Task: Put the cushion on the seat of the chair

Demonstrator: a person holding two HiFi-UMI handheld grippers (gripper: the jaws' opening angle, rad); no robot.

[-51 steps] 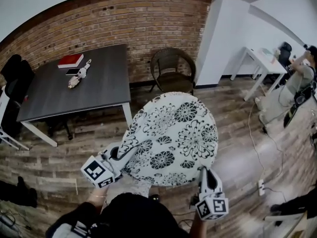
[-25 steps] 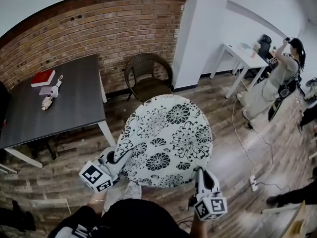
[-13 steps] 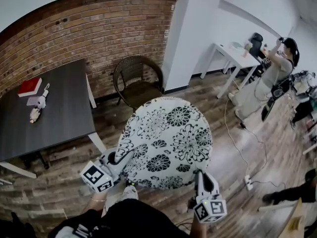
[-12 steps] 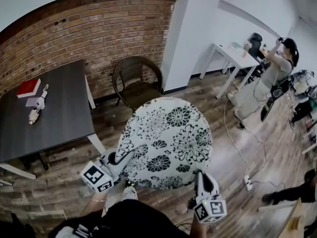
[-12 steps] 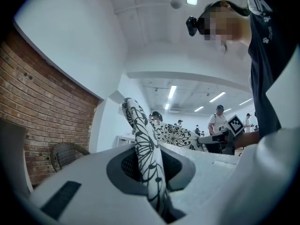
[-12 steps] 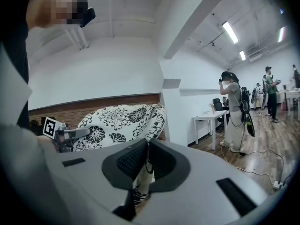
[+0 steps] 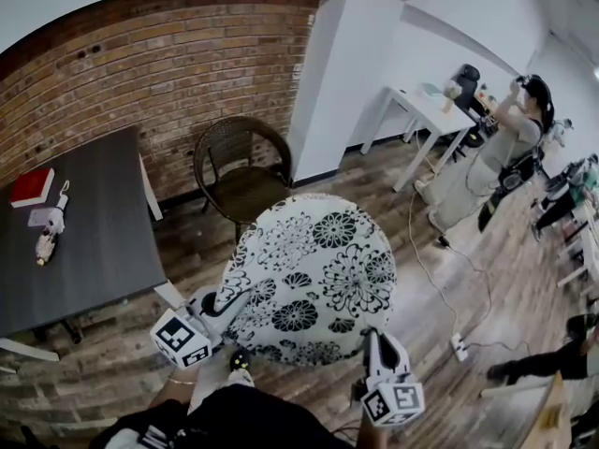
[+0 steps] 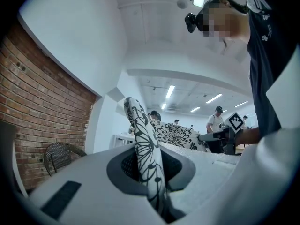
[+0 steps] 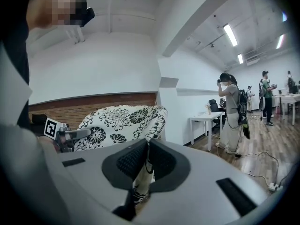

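**Flower cushion held up in front of the chair**

The round black-and-white flower cushion (image 7: 314,283) is up in the air, lying almost flat. It is on the near side of the brown wicker chair (image 7: 239,171), close to it but not on its seat.

The left gripper (image 7: 225,299) bites the cushion's rim on the side away from the chair. Its jaws are squeezed tight on the cloth. The right gripper (image 7: 374,337) bites the rim at the spot farthest from the chair, and its jaws are pressed on the cloth too. From both grippers the cushion reaches out toward the chair.

A dark table (image 7: 75,241) stands just left of the chair. A white pillar (image 7: 328,73) stands just right of it. Well off to the right of the chair, a person (image 7: 487,157) stands by a white table (image 7: 426,110)
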